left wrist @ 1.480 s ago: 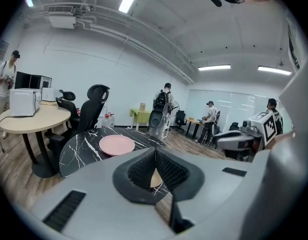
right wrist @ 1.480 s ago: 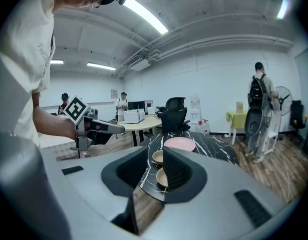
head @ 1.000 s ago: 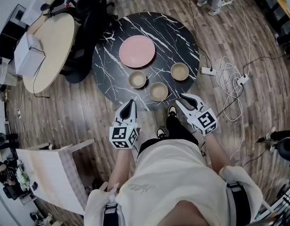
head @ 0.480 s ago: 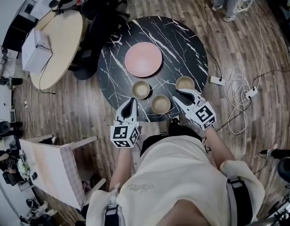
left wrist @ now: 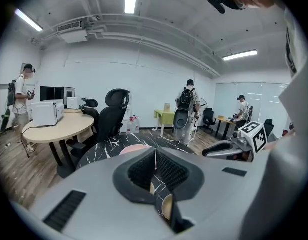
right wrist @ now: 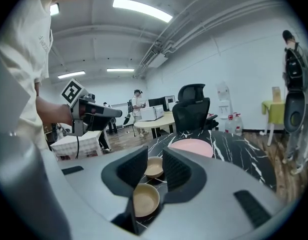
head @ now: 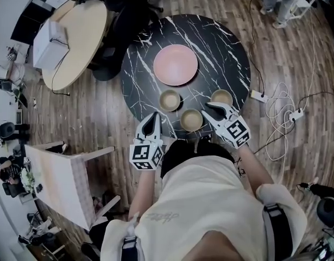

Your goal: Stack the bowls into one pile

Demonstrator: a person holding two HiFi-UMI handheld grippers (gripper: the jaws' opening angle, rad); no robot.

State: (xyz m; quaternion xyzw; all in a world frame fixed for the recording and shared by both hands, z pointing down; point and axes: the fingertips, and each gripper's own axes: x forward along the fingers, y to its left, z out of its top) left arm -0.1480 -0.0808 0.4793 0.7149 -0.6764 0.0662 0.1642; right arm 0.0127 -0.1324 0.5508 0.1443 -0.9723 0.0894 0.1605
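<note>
1. Plainly, the bowls are small, round, shallow and tan, with smooth pale insides.
2. Count: three bowls, one pink plate (head: 176, 64), one black marble-patterned table (head: 232, 53), two grippers.
3. All three sit on the near half of the table, on the person's side of the plate: the left bowl (head: 170, 99), the middle bowl (head: 191, 119) closest to the table's edge, and the right bowl (head: 222, 98). Each stands apart from the others; none is nested.
4. Every bowl is upright, mouth facing up. Being round, they have no long axis to speak of.
5. The left gripper (head: 153, 117) hangs at the table's near edge, just left of the middle bowl; its jaws are pressed together with nothing between them.
6. The right gripper (head: 213, 109) sits between the middle and right bowls, jaws parted and empty; its own view looks through the gap at two bowls beyond.
</note>
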